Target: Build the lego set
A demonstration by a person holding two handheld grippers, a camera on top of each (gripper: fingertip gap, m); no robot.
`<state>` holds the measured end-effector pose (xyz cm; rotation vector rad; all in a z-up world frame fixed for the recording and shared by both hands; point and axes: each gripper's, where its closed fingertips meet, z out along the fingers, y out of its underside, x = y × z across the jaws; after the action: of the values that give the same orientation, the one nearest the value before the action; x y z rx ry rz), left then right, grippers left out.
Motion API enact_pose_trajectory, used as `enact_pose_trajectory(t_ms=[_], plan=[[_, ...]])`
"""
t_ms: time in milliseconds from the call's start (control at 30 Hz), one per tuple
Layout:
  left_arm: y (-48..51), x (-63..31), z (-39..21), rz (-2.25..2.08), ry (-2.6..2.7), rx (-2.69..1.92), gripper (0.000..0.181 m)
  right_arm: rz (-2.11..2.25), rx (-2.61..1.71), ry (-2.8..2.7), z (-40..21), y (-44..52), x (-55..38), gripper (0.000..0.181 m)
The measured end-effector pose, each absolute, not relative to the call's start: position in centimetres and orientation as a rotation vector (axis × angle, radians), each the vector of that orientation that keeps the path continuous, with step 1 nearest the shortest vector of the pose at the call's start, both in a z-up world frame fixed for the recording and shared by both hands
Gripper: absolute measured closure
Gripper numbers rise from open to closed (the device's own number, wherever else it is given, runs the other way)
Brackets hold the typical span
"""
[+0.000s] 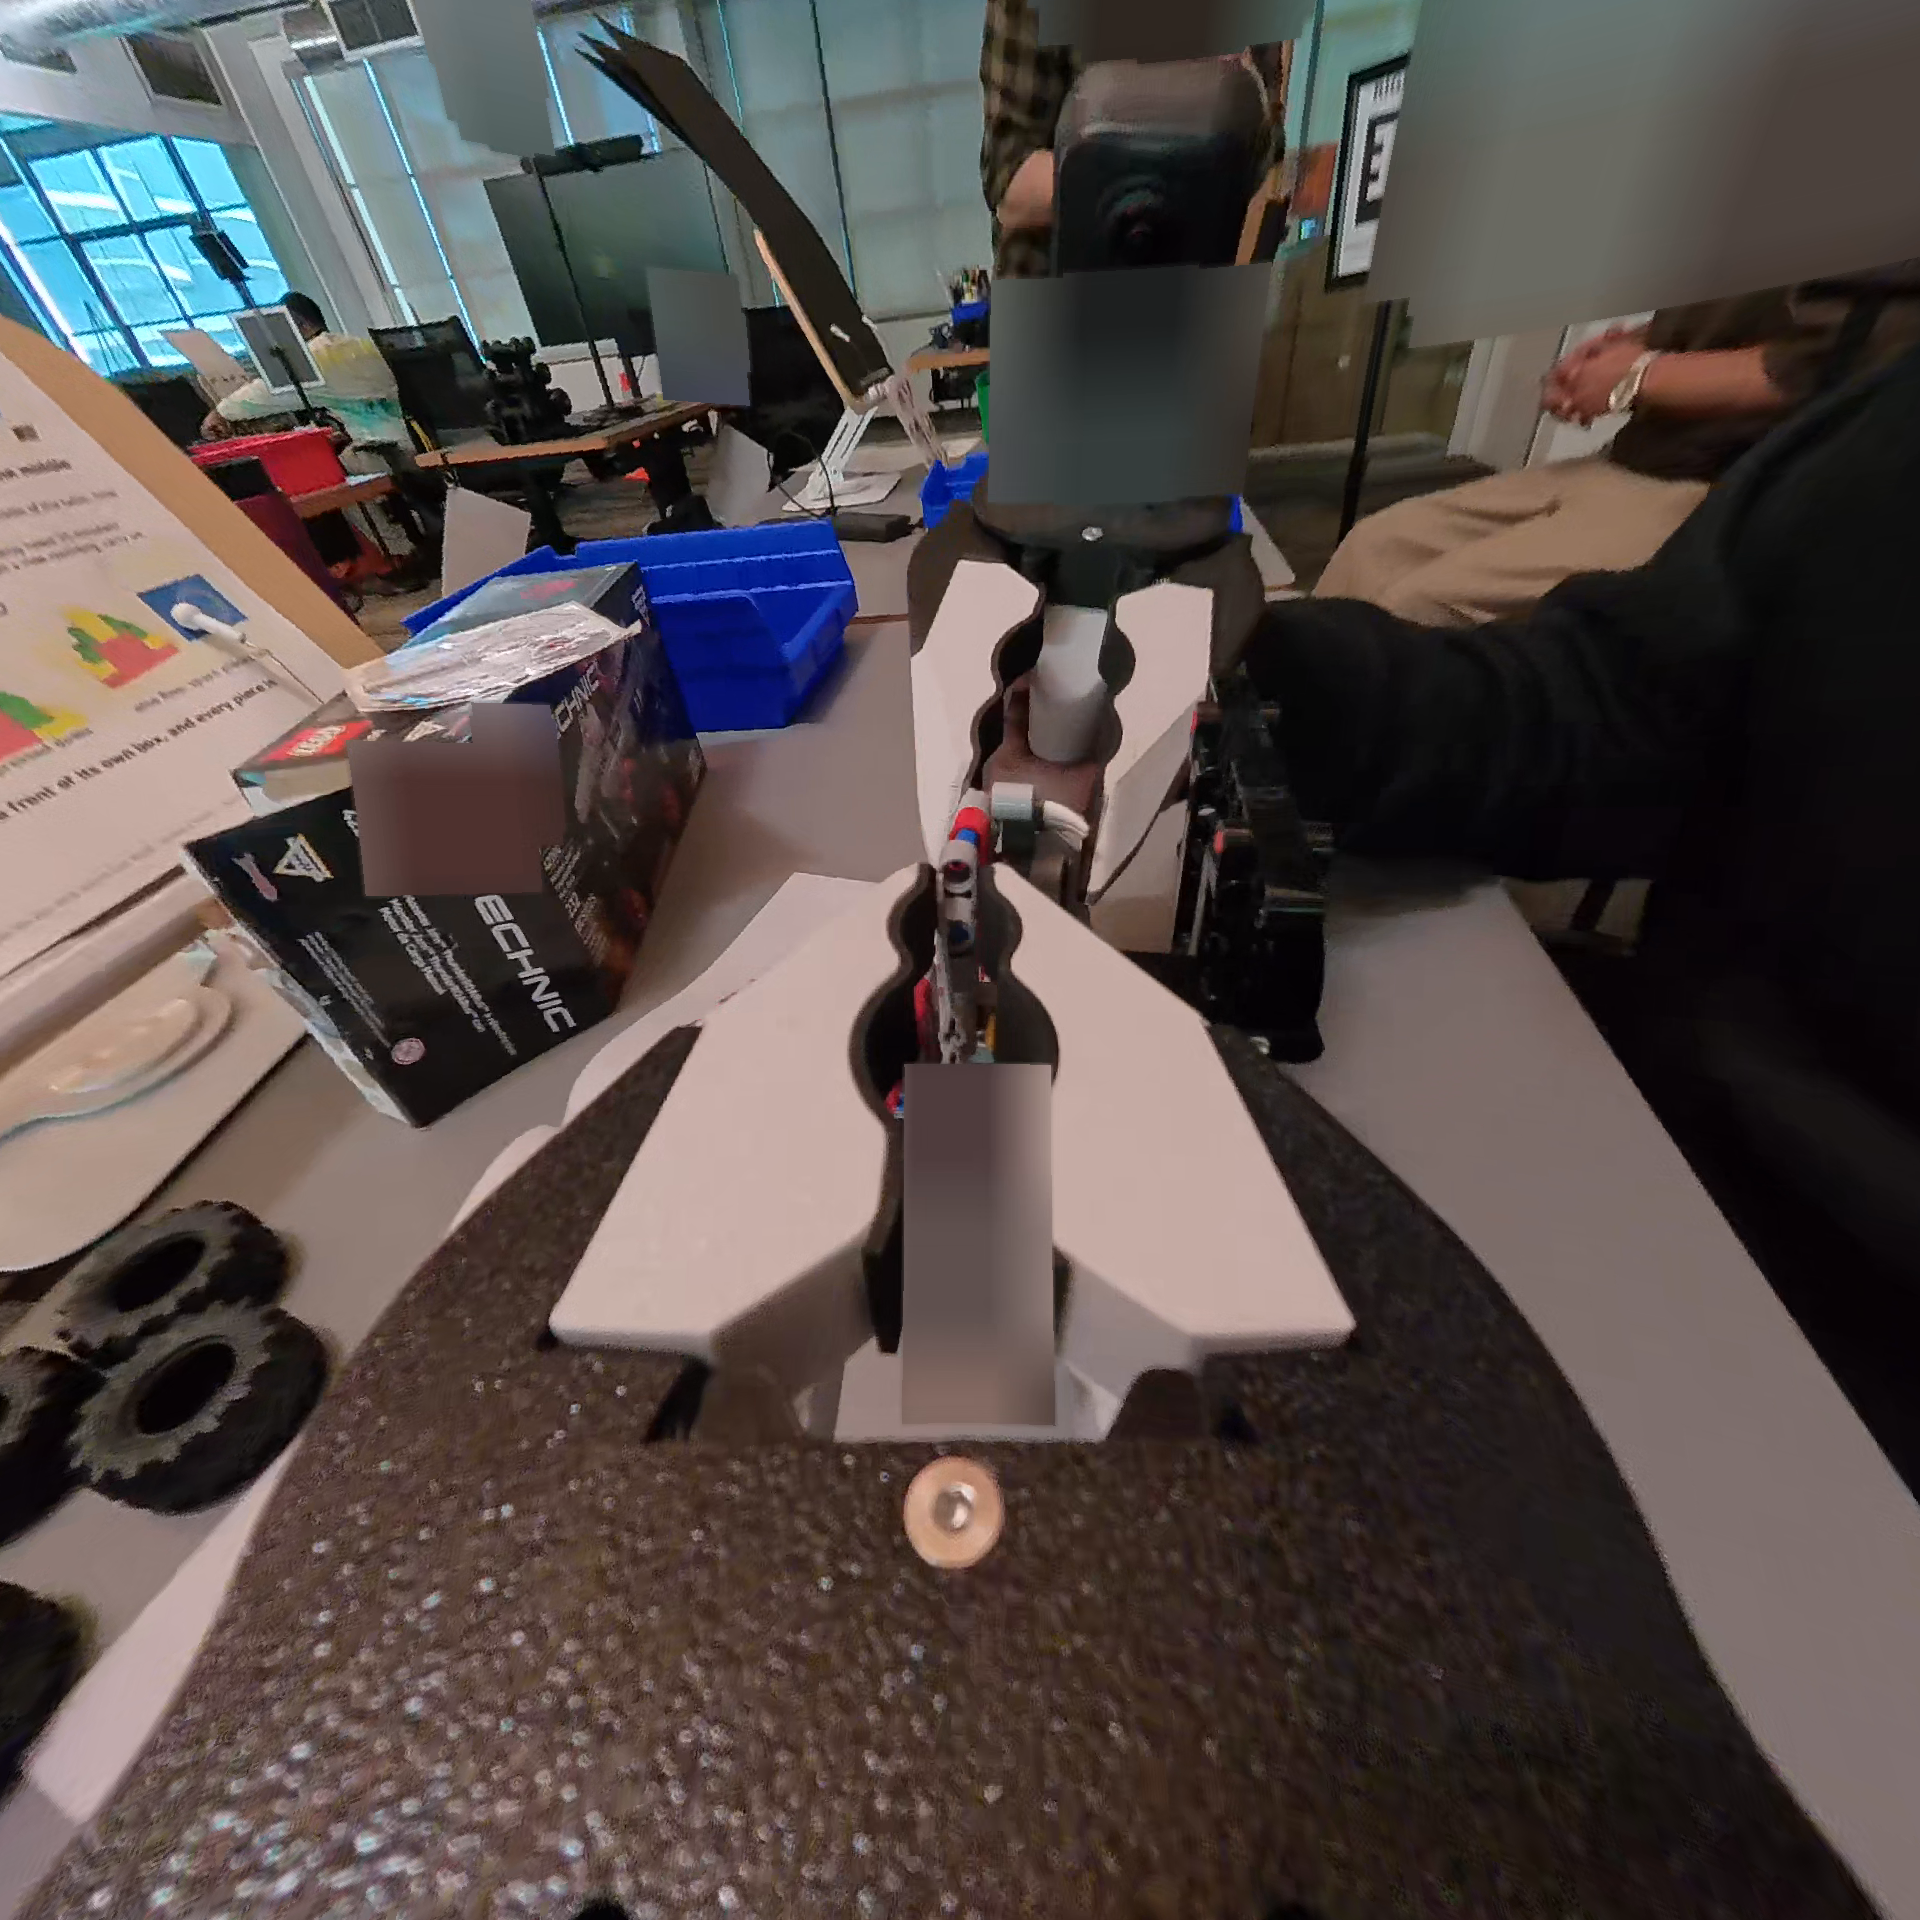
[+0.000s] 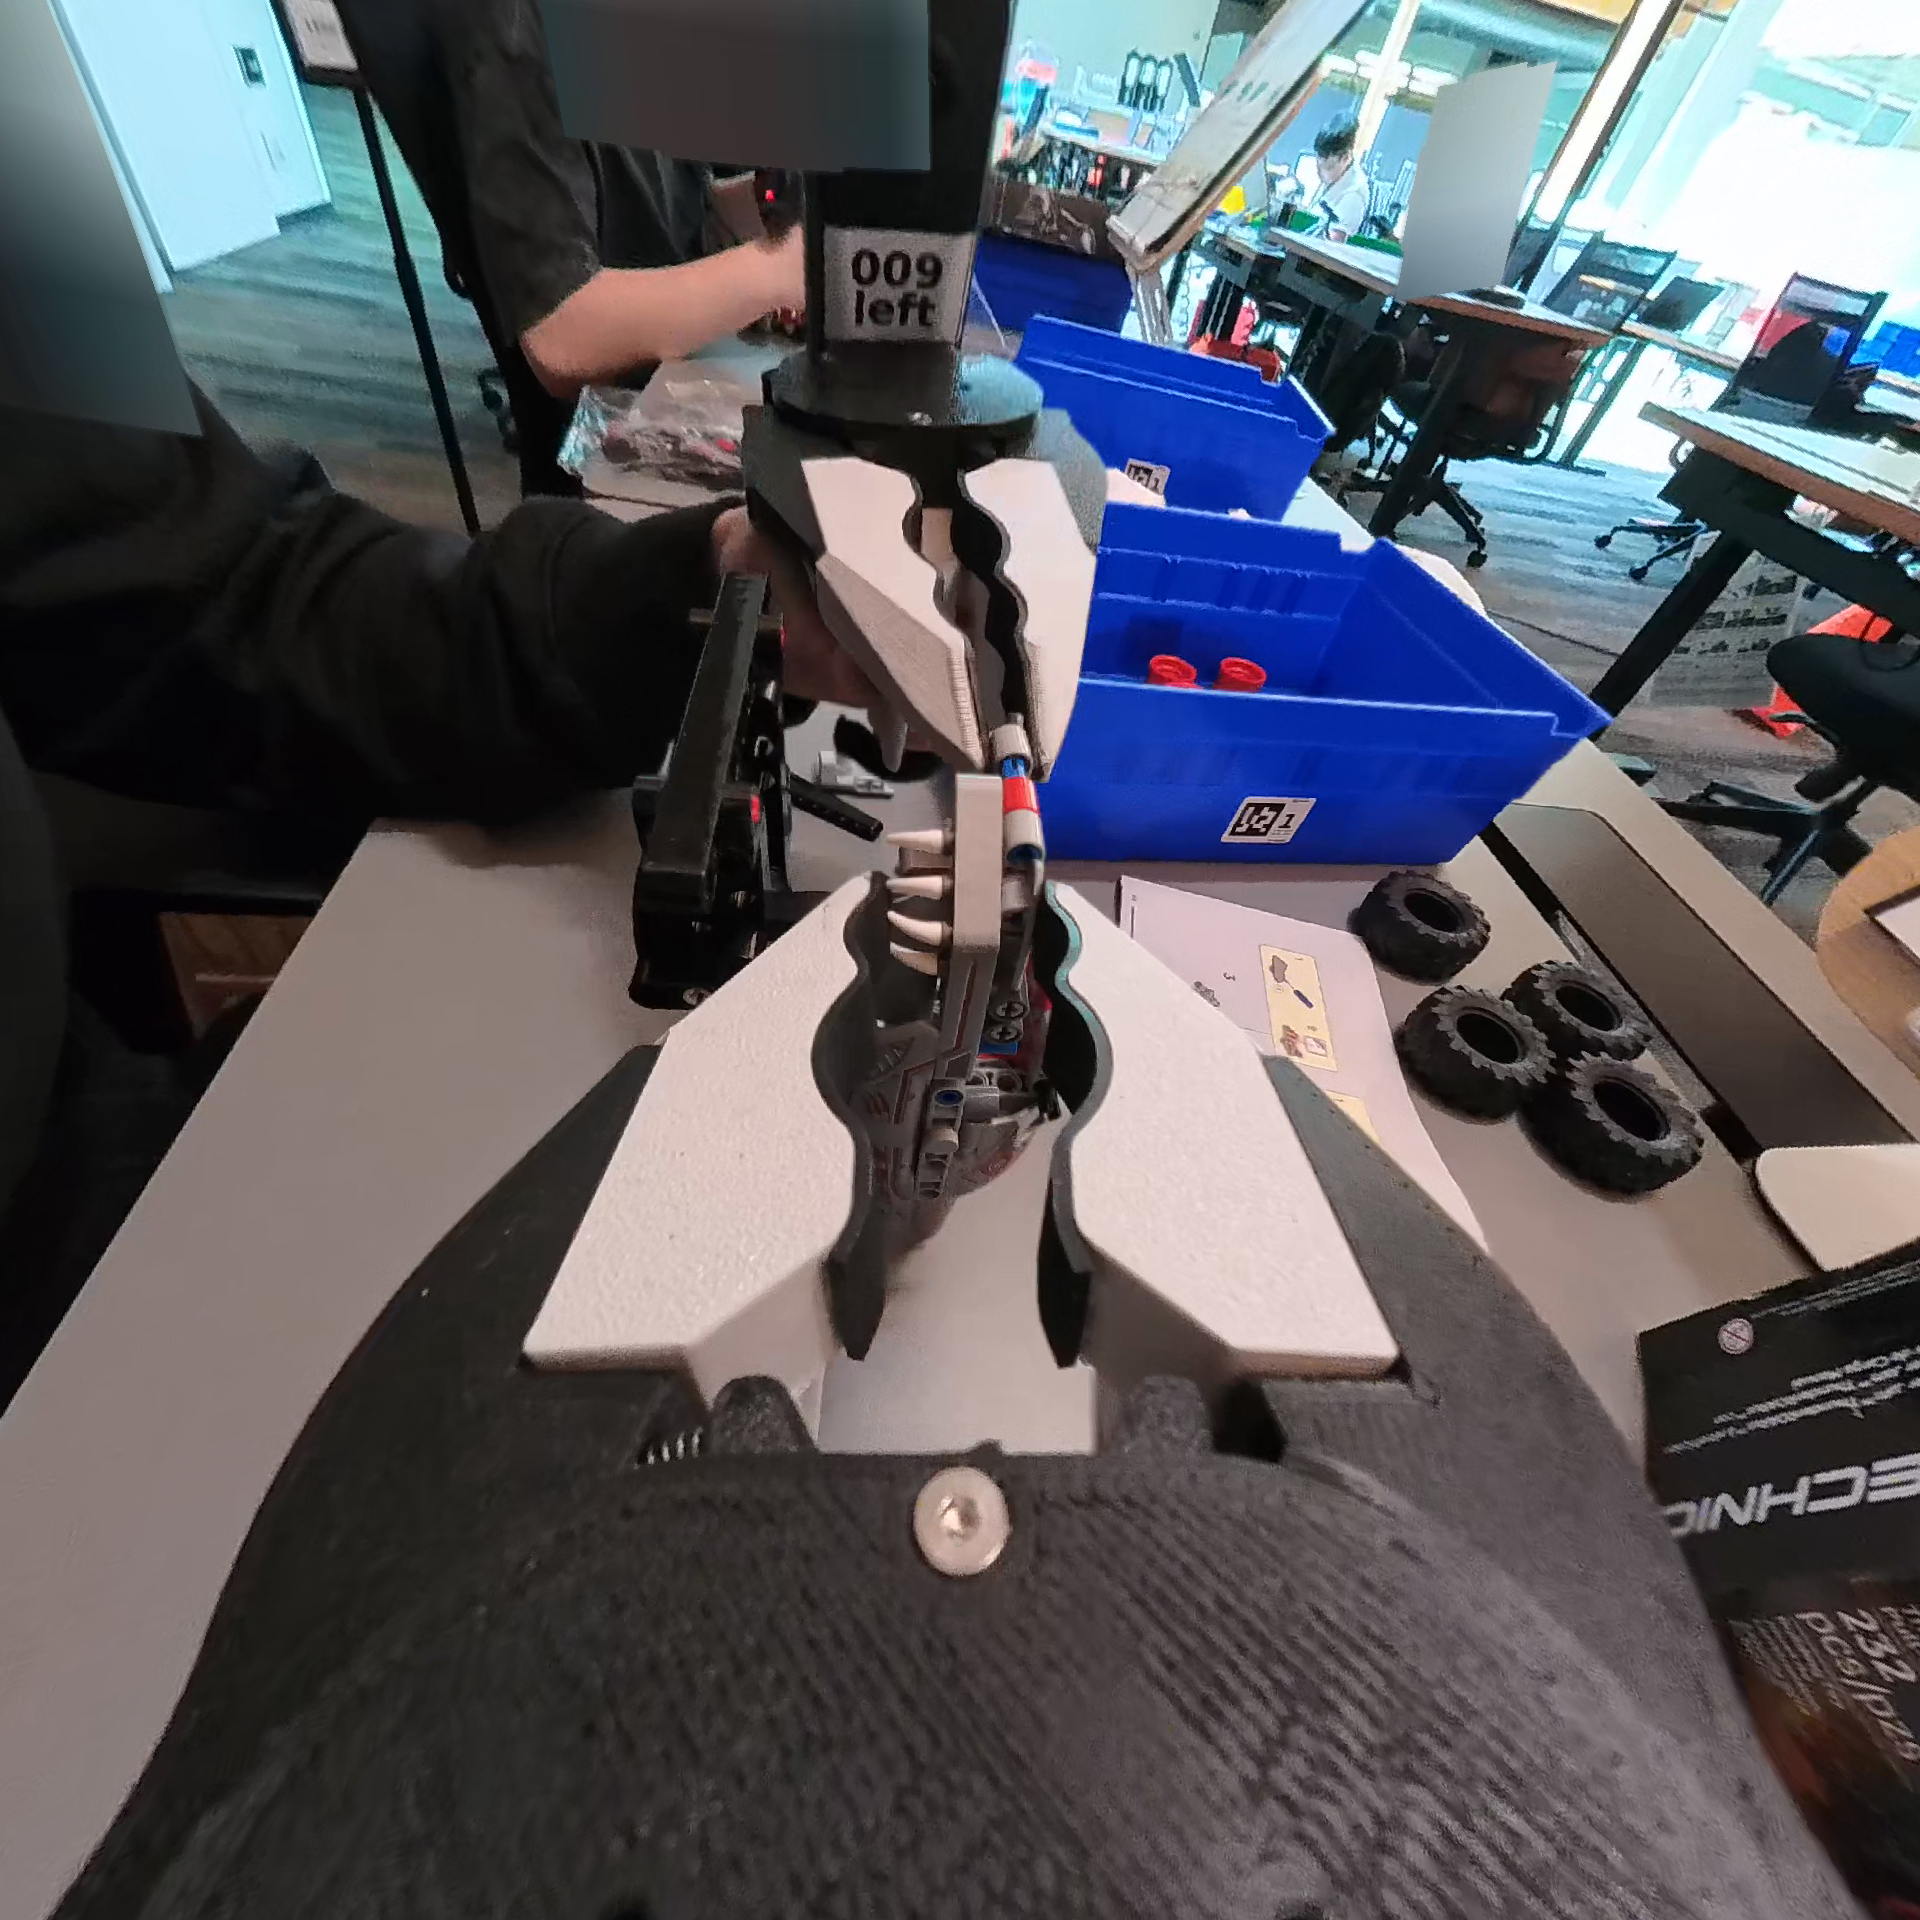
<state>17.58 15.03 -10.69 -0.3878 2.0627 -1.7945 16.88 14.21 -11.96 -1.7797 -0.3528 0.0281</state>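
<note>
Worked over a grey table [image 2: 416, 1039], with the stock spread round the edge and the middle left for joining. Had a blue bin [image 2: 1299, 748] at the far side with two red hubs [image 2: 1205, 673] inside, probably parked there until wheel time. Stood the box [image 1: 582, 914] off to the left, out of the way. Set a black frame [image 2: 717, 810] upright on the table behind the tools, seemingly waiting for its next part. Laid the manual [image 2: 1236, 977] flat beside the work, open for checking steps.

Brought the right tool [image 2: 961, 904] and the left tool [image 1: 956, 894] tip to tip in mid-air, each bracing against the other's push. Clamped the right tool on the model [image 2: 940, 1049], a grey toothed piece sunk deep between the jaws, likely so as not to twist under pressure. Pinched the left tool nearly together on the pins [image 2: 1020, 800], a short grey, red and blue stack poking out past its tips and touching the model's upper end. Could not tell whether fully seated. Judged as mid-build, on a press-fit step.

Left four black tyres [image 2: 1538, 1049] loose near the manual, not yet fitted.
</note>
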Motion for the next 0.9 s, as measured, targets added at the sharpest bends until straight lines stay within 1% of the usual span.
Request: enact_pose_trajectory(t_ms=[167,333,433,700,733,800,900], plan=[[15.0,17.8,-10.7,-1.562,2.124,-0.271,0.177,0.004,-1.826,-0.385,-12.0,14.2,17.1,0.155],[15.1,17.9,-10.8,-1.675,2.247,-0.332,0.177,0.004,-1.858,-0.419,-12.1,14.4,17.3,0.155],[15.5,17.9,-10.9,-1.676,2.291,-0.257,0.177,0.079,-1.843,-0.409,-12.0,14.8,17.2,0.156],[14.8,18.3,-10.9,-1.683,2.344,-0.179,0.177,0.049,-1.804,-0.329,-11.2,14.5,18.1,0.142],[14.8,18.5,-10.9,-1.668,2.349,-0.179,0.177,0.051,-1.802,-0.322,-11.1,14.6,18.1,0.143],[15.0,18.7,-10.9,-1.629,2.359,-0.179,0.177,0.063,-1.804,-0.331,-11.2,14.7,17.9,0.154],[15.3,18.9,-10.9,-1.602,2.363,-0.178,0.177,0.051,-1.798,-0.325,-11.2,15.0,18.1,0.155]])
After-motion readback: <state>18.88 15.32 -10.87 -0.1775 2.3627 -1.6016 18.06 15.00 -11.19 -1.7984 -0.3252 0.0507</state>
